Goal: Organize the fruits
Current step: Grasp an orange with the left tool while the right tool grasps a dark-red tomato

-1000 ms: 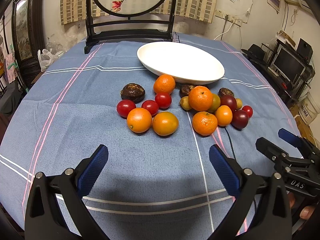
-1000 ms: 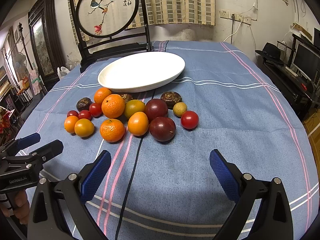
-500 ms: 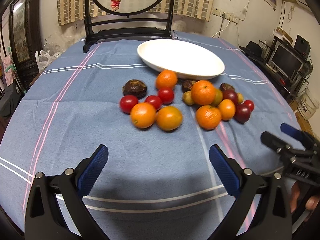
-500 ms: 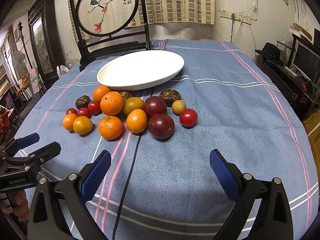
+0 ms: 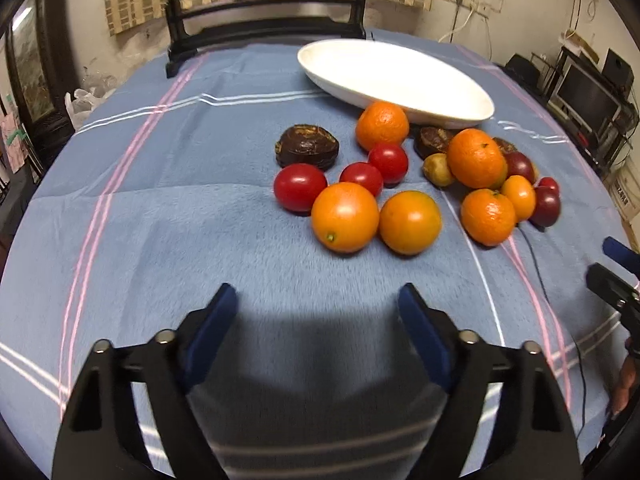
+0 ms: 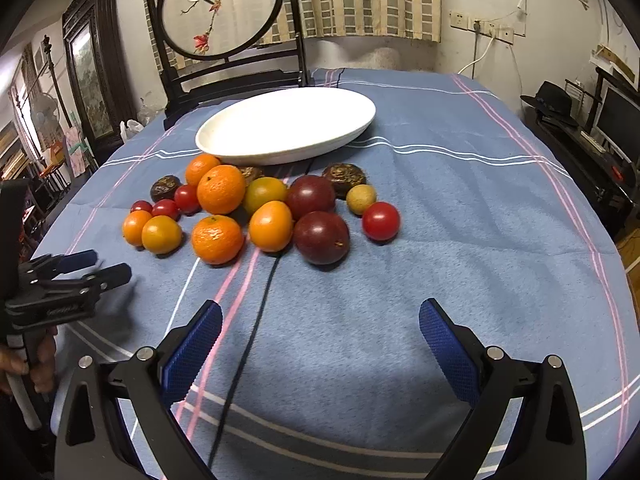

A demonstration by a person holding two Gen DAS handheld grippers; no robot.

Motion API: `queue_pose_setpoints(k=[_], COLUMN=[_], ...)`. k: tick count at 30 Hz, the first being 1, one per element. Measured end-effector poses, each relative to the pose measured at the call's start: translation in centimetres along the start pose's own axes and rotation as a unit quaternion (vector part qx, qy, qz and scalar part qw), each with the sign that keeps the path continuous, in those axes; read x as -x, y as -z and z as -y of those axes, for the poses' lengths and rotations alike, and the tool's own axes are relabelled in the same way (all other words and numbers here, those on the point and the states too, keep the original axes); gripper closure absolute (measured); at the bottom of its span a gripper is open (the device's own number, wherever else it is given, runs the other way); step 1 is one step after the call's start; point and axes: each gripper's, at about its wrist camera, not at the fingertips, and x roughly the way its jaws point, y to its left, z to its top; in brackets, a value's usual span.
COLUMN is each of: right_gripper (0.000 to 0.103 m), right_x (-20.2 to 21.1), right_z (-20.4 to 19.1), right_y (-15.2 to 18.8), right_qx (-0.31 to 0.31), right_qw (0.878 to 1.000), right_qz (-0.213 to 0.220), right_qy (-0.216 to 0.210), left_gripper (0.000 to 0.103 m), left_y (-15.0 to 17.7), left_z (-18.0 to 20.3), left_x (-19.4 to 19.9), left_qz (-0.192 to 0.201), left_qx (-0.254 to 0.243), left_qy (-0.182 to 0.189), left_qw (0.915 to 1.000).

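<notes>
A heap of fruit lies on the blue cloth in front of an empty white oval plate (image 5: pixel 400 76) (image 6: pixel 288 128). The heap has oranges (image 5: pixel 345 217) (image 6: pixel 218 239), red tomatoes (image 5: pixel 300 187) (image 6: pixel 381 221), dark purple passion fruits (image 6: pixel 322 237) and wrinkled brown ones (image 5: pixel 307 147). My left gripper (image 5: pixel 318 306) is open and empty, just short of the nearest two oranges. My right gripper (image 6: pixel 320 320) is open and empty, a little before the purple fruits. Each gripper shows at the edge of the other's view.
A black cable (image 6: pixel 256 320) runs across the cloth from the heap toward me. A dark wooden stand with a round embroidered screen (image 6: pixel 224 8) stands at the table's far edge. Shelves with a monitor (image 5: pixel 588 96) are off to the right.
My left gripper has moved forward and to the left, so the fruit looks larger and closer. My right gripper has crept slightly forward. Both stay open.
</notes>
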Motion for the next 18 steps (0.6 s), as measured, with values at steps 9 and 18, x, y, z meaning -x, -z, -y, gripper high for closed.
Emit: queue_pose_setpoints(k=[9,18], right_gripper=[0.003,0.003], right_x=[-0.6,-1.0], right_z=[0.8,0.8], right_y=[-0.5,-0.5], right_qx=[-0.007,0.008], right_qw=[1.000,1.000], right_qz=[-0.006,-0.014], right_qy=[-0.002,0.010], left_gripper=[0.051,0.067], left_y=[-2.2,-3.3], left_z=[0.6,1.5], left_x=[-1.6,-2.3], left_qz=[-0.002,0.012], left_qx=[-0.013,-0.022], left_qy=[-0.002,-0.009], left_qw=[0.9999,0.9997])
